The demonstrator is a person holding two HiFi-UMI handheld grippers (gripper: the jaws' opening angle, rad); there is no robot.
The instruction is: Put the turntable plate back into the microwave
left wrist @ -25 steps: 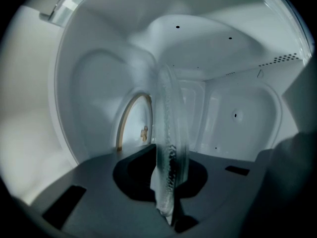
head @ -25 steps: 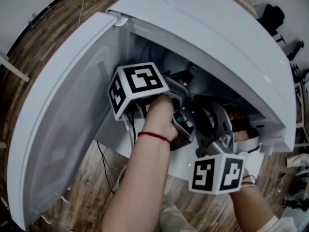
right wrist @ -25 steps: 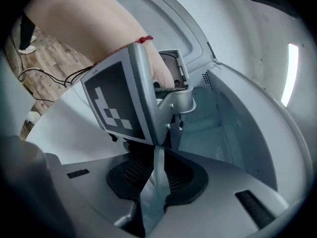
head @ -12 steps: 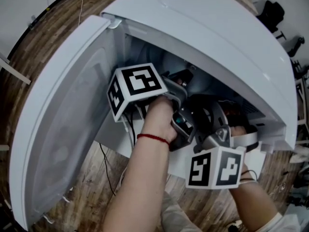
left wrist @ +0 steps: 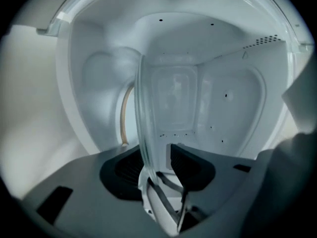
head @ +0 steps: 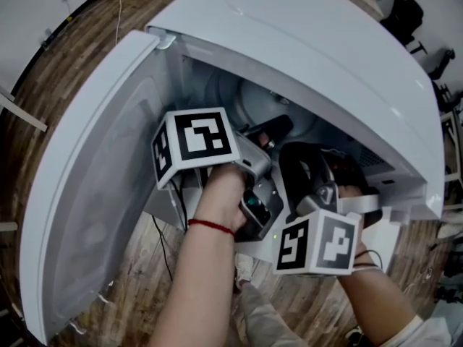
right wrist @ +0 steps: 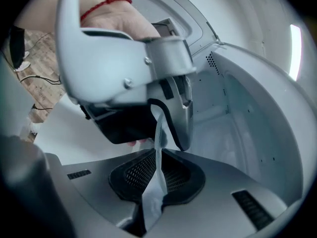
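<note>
Fingers on my left gripper had just opened around the glass plate; my right gripper pinched it inside the microwave, door open.

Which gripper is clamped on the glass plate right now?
The right gripper: its pads pinch the glass plate by the edge. The left gripper has just been opening its jaws, which stand apart around the plate.

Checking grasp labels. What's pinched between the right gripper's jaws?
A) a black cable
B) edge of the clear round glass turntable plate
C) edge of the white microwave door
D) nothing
B: the right gripper view shows the right gripper closed on the thin edge of the clear round glass turntable plate, at the open white microwave.
</note>
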